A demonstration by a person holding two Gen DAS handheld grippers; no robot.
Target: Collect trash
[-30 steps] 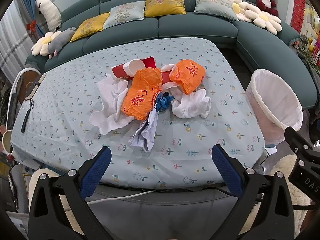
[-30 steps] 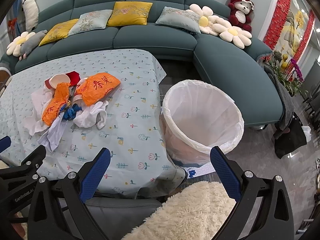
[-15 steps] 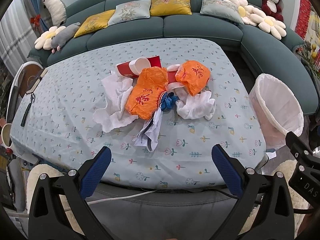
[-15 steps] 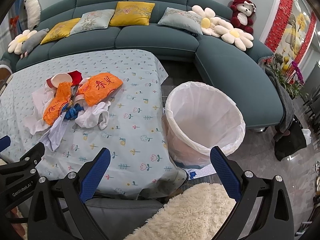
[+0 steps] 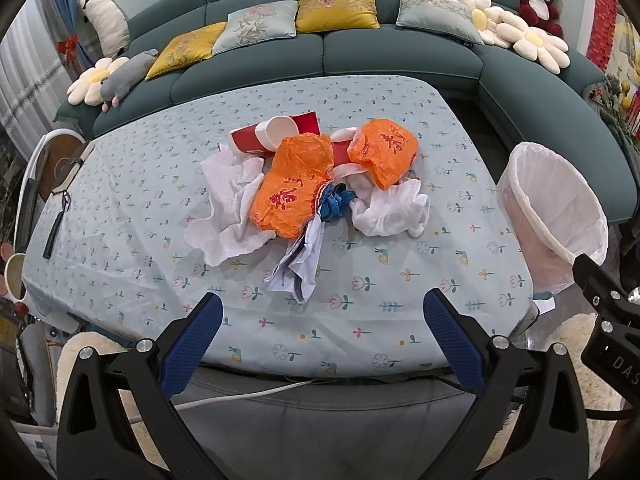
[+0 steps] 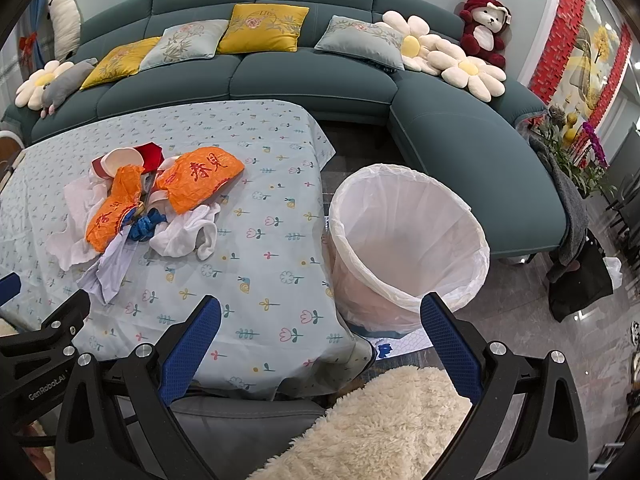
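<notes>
Table [image 5: 120, 184]: two orange bags [image 5: 296, 196], one bin [image 6: 408, 248] beside.

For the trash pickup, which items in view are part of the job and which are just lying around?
Job:
- orange bags
- white tissues
- red paper cups
- blue scrap
- crumpled paper
- lined trash bin

Just lying about:
- sofa cushions
- flower pillows
- plush monkey
- fluffy rug

The left hand-held gripper [image 5: 322, 322] hangs wide apart, empty, over the desk's [image 5: 120, 200] near edge. Trash [image 5: 308, 184] sits heaped mid-desk. A lined bin [image 5: 556, 216] stands right
</notes>
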